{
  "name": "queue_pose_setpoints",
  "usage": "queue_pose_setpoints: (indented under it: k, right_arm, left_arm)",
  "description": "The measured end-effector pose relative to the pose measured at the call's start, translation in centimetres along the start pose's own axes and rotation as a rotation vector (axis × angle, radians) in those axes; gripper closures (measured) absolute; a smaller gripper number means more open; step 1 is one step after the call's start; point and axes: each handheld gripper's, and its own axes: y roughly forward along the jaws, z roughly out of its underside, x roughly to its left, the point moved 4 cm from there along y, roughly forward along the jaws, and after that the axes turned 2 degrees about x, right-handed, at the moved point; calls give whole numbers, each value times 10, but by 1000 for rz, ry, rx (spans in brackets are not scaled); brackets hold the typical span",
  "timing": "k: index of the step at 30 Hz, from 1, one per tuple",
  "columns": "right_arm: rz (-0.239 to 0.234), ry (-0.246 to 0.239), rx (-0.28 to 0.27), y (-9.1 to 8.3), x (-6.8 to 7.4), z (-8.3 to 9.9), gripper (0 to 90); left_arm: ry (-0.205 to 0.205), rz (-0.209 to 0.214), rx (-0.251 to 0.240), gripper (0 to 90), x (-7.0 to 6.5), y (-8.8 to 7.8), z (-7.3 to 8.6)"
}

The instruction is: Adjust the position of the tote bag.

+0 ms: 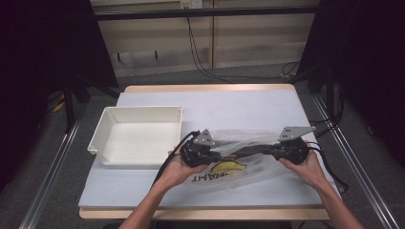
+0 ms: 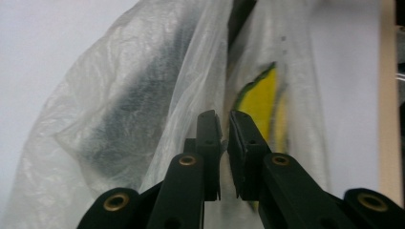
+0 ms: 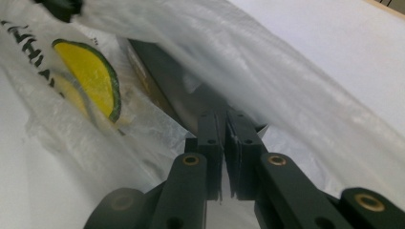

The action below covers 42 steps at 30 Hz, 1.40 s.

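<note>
Fingers (image 2: 210, 143) of the left gripper (image 2: 223, 119) are pinched on a fold of the clear plastic bag (image 2: 143, 95), film caught between the black pads. Those of the right gripper (image 3: 224, 117) are likewise clamped on the bag's thin edge at the opposite end. In the high view the bag lies at centre to lower right of the frame on the white table (image 1: 239, 102), stretched between both grippers (a yellow and green print and dark lettering show through it). Just left of it sits a white tray (image 1: 138, 114), upper left of centre.
</note>
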Motion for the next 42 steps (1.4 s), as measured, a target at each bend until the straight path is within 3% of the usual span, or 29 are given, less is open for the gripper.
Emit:
queue_pose_setpoints:
  k: [4, 9, 11, 12, 13, 14, 17, 19, 20, 21, 22, 23, 24, 25, 26, 29, 31, 32, 37, 40, 42]
  right_arm:
    - [-28, -5, -1, -5, 6, 5, 860]
    - [-42, -10, 9, -5, 12, 11, 865]
    - [-43, -7, 13, -5, 12, 13, 865]
    - [-49, -3, 20, -4, 13, 17, 864]
    - [-49, -3, 20, -4, 13, 17, 864]
    - [-49, 0, 23, -4, 12, 19, 864]
    - [-42, -1, 24, -5, 12, 20, 866]
    - [-44, 2, 21, -5, 11, 19, 866]
    - [-42, 4, 18, -5, 10, 19, 866]
    - [-42, 4, 18, -5, 10, 19, 866]
    - [-40, 4, 17, -4, 10, 19, 866]
    - [-40, 4, 17, -4, 10, 19, 866]
    - [-40, 4, 17, -4, 11, 19, 868]
    - [-40, 4, 17, -4, 11, 19, 868]
    - [-34, 3, 20, -4, 12, 19, 869]
    - [-41, 0, 20, -2, 12, 20, 869]
    - [-44, 1, 21, -1, 13, 20, 869]
    - [-47, 2, 24, -1, 14, 21, 869]
    - [-54, -3, 31, 3, 16, 22, 867]
    - [-60, -4, 39, 3, 18, 23, 866]
    - [-59, -4, 39, 3, 19, 24, 864]
  left_arm:
    - [-63, -23, -35, 852, 15, -2, 0]
    - [-65, -91, -11, 873, 26, -7, -2]
    - [-70, -87, 7, 876, 29, -8, -2]
    - [-78, -128, 32, 882, 35, -7, 0]
    - [-78, -128, 32, 883, 35, -7, 0]
    - [-89, -108, 21, 883, 36, -8, -1]
    - [-66, -69, -14, 885, 24, -13, -7]
    - [-42, -48, -20, 885, 18, -14, -9]
    - [-9, 13, -44, 885, 6, -17, -15]
    - [-9, 13, -44, 885, 6, -17, -15]
    - [28, 44, -42, 885, -5, -17, -18]
    - [28, 44, -42, 885, -5, -17, -18]
    - [61, 64, -5, 885, -11, -11, -17]
    - [61, 64, -5, 886, -11, -11, -17]
    - [85, 71, 52, 885, -14, -2, -11]
    - [78, 39, 124, 884, -7, 8, -5]
    - [69, 21, 139, 882, -3, 9, -3]
    - [63, -19, 156, 882, 3, 7, -2]
    - [27, -71, 126, 882, 19, -2, -3]
    - [12, -79, 138, 882, 26, -5, -1]
    - [-11, -115, 154, 883, 36, -7, 1]
